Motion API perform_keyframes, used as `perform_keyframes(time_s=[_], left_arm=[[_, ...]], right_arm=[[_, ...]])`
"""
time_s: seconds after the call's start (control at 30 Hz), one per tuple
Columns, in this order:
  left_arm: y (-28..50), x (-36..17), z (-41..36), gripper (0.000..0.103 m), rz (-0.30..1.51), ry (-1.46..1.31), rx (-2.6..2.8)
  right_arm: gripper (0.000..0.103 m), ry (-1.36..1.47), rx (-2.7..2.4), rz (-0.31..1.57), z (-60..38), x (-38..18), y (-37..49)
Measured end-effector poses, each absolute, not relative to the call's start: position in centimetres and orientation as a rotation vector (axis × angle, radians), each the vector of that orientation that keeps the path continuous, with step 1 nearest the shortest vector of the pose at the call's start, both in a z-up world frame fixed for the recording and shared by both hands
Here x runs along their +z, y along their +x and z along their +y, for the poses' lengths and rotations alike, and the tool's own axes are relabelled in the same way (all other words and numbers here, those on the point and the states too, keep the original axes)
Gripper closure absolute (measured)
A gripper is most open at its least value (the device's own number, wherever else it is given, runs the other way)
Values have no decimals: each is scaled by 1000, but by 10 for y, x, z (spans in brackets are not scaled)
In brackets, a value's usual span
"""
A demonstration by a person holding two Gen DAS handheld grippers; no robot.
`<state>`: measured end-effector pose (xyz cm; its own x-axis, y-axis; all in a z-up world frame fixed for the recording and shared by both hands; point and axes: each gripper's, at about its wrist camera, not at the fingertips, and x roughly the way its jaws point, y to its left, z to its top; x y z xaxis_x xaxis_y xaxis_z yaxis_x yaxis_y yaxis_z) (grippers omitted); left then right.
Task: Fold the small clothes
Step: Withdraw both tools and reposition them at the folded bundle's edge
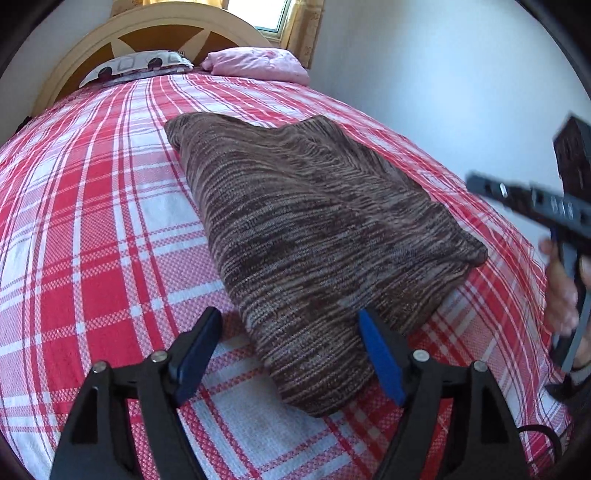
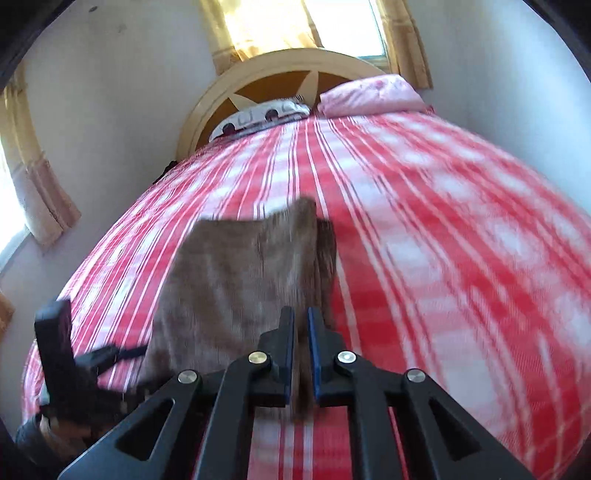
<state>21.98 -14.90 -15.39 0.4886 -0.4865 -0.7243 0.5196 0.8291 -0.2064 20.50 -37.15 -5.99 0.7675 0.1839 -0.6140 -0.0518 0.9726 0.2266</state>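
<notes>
The knit [image 1: 314, 240] is lying on the plaid bed [image 1: 92, 240], long axis running from near corner toward the headboard. The left gripper [image 1: 291, 354], nearer, is being held spread at that corner. The right gripper [image 2: 302, 354] is seen clamped on a fold of the knit. No writing is readable.

bare bedspread [image 1: 92, 229] left, sweater [image 1: 314, 236] centre

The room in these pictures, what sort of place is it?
A bedroom, most likely in a home: a bed with a red plaid cover, two pillows against a rounded headboard, and a curtained window behind it.
</notes>
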Motion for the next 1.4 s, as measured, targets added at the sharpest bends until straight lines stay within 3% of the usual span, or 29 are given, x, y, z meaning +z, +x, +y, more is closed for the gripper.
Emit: perform_keyframes(time_s=[0.1, 0.17, 0.23, 0.3, 0.37, 0.43, 0.83, 1.13, 1.4], left_arm=[[219, -156, -148, 22, 865, 44, -615], [221, -156, -146, 21, 866, 36, -616], [221, -157, -145, 21, 865, 29, -616], [221, -157, -144, 18, 864, 28, -611], [221, -157, -144, 18, 865, 27, -612], [220, -158, -144, 17, 866, 26, -614], [219, -157, -147, 16, 868, 39, -612], [220, -157, -149, 13, 869, 43, -612], [218, -158, -153, 4, 873, 62, -609]], right_arm=[[95, 192, 167, 716, -367, -52, 247], [90, 208, 187, 790, -366, -60, 286], [48, 235, 185, 844, -368, -73, 314], [43, 273, 195, 870, -371, -83, 331], [44, 277, 191, 880, -369, -90, 340], [95, 213, 126, 923, -365, -99, 346], [97, 210, 36, 963, -398, -120, 335], [97, 182, 292, 725, -364, -64, 241], [97, 137, 260, 919, -360, -123, 231]])
